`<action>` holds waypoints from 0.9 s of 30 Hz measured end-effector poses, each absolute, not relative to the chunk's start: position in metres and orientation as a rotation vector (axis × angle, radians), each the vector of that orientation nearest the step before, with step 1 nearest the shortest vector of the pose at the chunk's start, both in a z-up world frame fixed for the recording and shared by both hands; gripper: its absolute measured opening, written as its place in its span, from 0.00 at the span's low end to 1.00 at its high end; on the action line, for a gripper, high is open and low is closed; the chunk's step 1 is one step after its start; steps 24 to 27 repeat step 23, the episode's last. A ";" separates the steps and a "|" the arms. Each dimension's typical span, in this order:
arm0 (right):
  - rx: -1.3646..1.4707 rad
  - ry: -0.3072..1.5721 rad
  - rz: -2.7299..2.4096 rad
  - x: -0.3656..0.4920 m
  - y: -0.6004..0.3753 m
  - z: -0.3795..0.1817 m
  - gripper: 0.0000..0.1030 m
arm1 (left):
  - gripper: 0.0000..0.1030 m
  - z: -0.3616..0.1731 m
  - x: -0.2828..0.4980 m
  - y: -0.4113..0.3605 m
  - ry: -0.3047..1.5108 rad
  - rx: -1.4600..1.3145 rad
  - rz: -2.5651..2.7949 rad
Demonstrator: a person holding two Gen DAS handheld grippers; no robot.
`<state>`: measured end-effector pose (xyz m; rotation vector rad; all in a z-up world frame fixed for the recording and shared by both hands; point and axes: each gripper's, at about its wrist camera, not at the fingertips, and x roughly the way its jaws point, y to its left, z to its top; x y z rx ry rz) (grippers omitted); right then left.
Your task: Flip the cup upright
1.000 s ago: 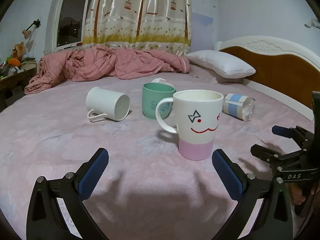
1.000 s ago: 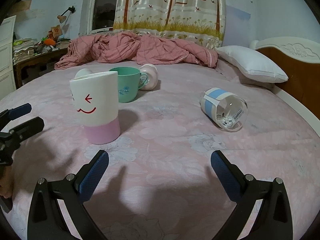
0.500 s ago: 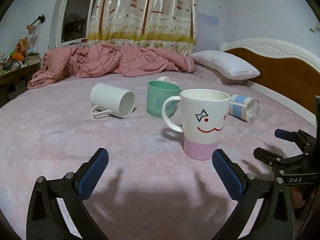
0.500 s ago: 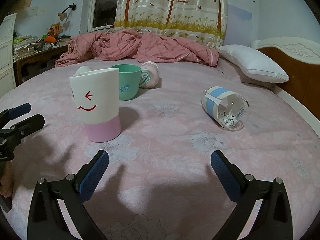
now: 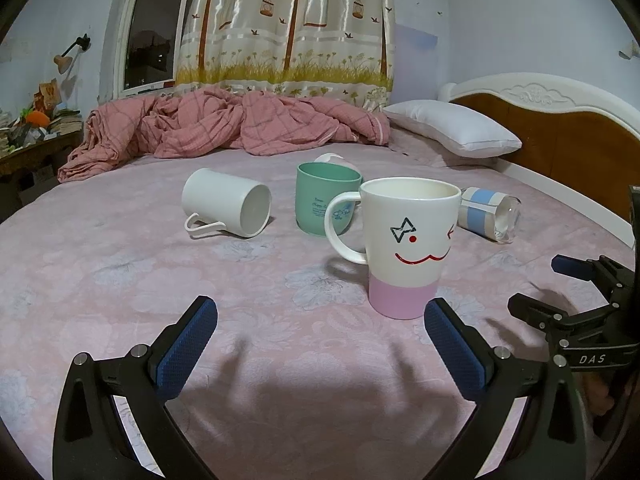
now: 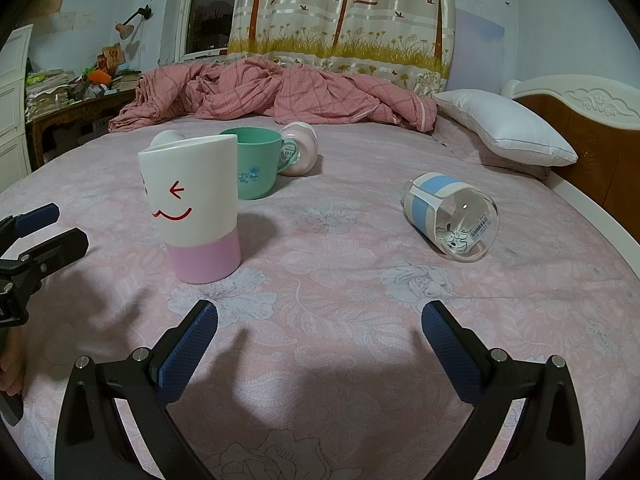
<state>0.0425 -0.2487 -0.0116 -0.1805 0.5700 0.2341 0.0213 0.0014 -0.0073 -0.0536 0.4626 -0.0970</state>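
Under both of your tools spreads the bed (image 5: 120, 272), covered in a pale pink flowered sheet, with a rumpled pink checked quilt (image 5: 224, 124) heaped along its far edge, a white pillow (image 5: 452, 134) beside the brown and white headboard (image 5: 560, 120), and a tree-print curtain (image 5: 288, 20) hanging behind. Your left gripper (image 5: 320, 324) hangs low over the sheet with its blue-padded fingers spread wide and nothing between them; your right gripper (image 6: 319, 326) is spread just as wide and equally empty, and each one shows at the edge of the other's view. Just ahead of your left gripper, near its right finger, the face mug (image 5: 408, 244) stands upright on its pink base, white above with a red smile, its handle toward the left in that view. Behind it the green mug (image 5: 326, 198) also stands upright, with a pink cup (image 6: 300, 148) lying on its side just beyond, touching or nearly touching the green handle. To the left of those, well apart, the white mug (image 5: 226, 208) lies on its side, its mouth turned toward your left camera and its handle resting on the sheet. On the right, the glass tumbler (image 6: 452, 216) with blue and white bands lies on its side too, its clear base facing your right camera.
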 end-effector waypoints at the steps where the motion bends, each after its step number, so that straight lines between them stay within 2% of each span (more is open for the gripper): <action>1: -0.181 0.570 0.234 0.042 -0.249 -0.012 1.00 | 1.00 -0.007 0.022 0.002 0.463 -0.054 -0.097; 27: -0.182 0.576 0.230 0.046 -0.253 -0.015 1.00 | 1.00 -0.009 0.020 0.000 0.462 -0.039 -0.085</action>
